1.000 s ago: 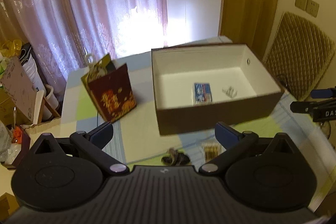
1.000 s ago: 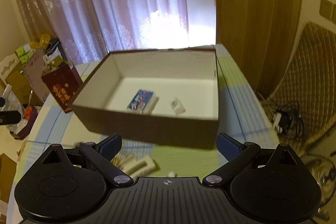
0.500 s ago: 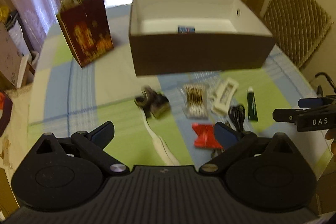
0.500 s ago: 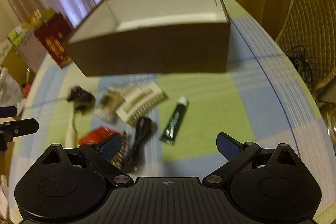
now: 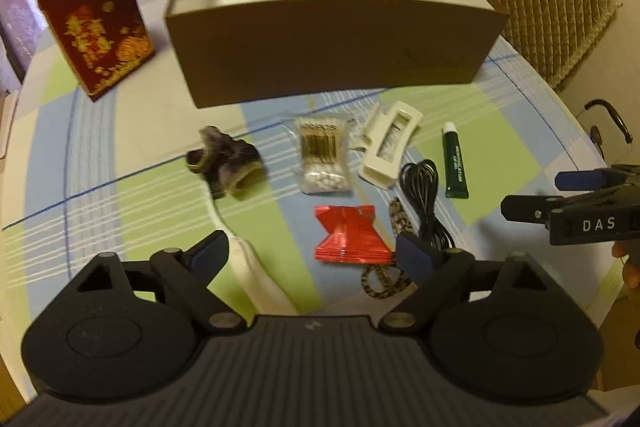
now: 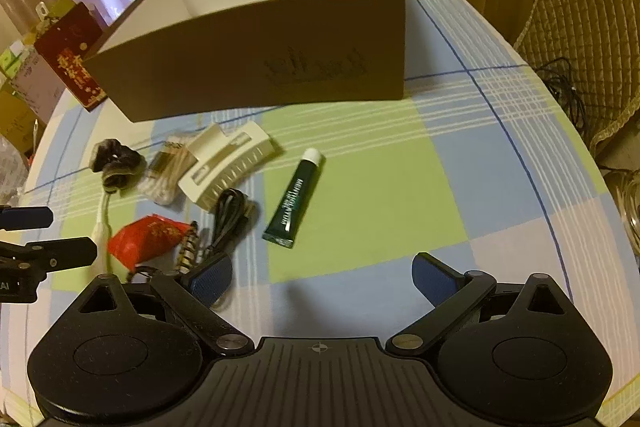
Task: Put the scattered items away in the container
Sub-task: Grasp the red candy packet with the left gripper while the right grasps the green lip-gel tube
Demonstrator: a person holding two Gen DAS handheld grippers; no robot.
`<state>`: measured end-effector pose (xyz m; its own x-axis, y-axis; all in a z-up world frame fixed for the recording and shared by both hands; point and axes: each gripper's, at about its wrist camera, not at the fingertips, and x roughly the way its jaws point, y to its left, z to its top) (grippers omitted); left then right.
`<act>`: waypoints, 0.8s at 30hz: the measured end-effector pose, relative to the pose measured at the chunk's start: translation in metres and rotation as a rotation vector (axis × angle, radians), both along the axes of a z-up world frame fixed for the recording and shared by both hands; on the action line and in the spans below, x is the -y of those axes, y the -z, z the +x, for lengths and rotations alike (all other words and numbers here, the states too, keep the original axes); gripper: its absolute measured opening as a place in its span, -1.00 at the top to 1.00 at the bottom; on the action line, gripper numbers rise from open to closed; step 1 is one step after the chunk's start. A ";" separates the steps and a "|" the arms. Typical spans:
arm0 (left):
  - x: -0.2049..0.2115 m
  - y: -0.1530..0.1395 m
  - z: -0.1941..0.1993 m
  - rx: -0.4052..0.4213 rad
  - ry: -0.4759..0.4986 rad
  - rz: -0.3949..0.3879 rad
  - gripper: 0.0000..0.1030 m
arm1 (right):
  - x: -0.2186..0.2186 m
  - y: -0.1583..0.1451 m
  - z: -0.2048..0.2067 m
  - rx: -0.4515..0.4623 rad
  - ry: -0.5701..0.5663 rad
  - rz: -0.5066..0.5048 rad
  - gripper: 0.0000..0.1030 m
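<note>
We hold both grippers low over the bench (image 5: 100,163), in front of the box (image 5: 332,55). The left gripper (image 5: 314,255) has its jaws released above the red packet (image 5: 348,235); the right gripper (image 6: 322,277) is likewise spread and empty, over bare cloth near the green tube (image 6: 294,201).

The risks, as we judge them: the items lie crowded, so closing on one could drag a neighbour. The black cable (image 5: 424,195) lies against the patterned band (image 5: 394,255), and the packet sits just beside both. The swab bag (image 5: 322,157) is slippery film and may slide out. The box's near wall stands tall, so a low carry could knock it.

We count eight loose things: one packet, one tube, one cable, one band, one swab bag, one white clip (image 5: 390,147), one dark scrunchie (image 5: 226,163), one white cord (image 5: 256,267). One box; one red gift bag (image 5: 94,23) stands left of it. What the box holds we cannot tell.
</note>
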<state>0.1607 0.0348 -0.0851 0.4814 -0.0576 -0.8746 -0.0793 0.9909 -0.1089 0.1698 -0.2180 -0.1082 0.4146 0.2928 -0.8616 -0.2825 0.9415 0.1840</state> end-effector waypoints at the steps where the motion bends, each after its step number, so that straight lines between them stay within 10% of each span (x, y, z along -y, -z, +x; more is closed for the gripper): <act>1: 0.001 0.002 0.002 -0.005 0.004 -0.001 -0.68 | 0.001 0.002 0.002 -0.005 0.001 -0.002 -0.97; 17: 0.015 0.038 0.049 -0.130 0.074 -0.036 -0.07 | 0.019 0.010 0.028 -0.038 0.002 -0.001 -0.97; 24: 0.017 0.050 0.057 -0.162 0.094 -0.061 0.50 | 0.019 0.015 0.037 -0.046 -0.013 0.014 -0.97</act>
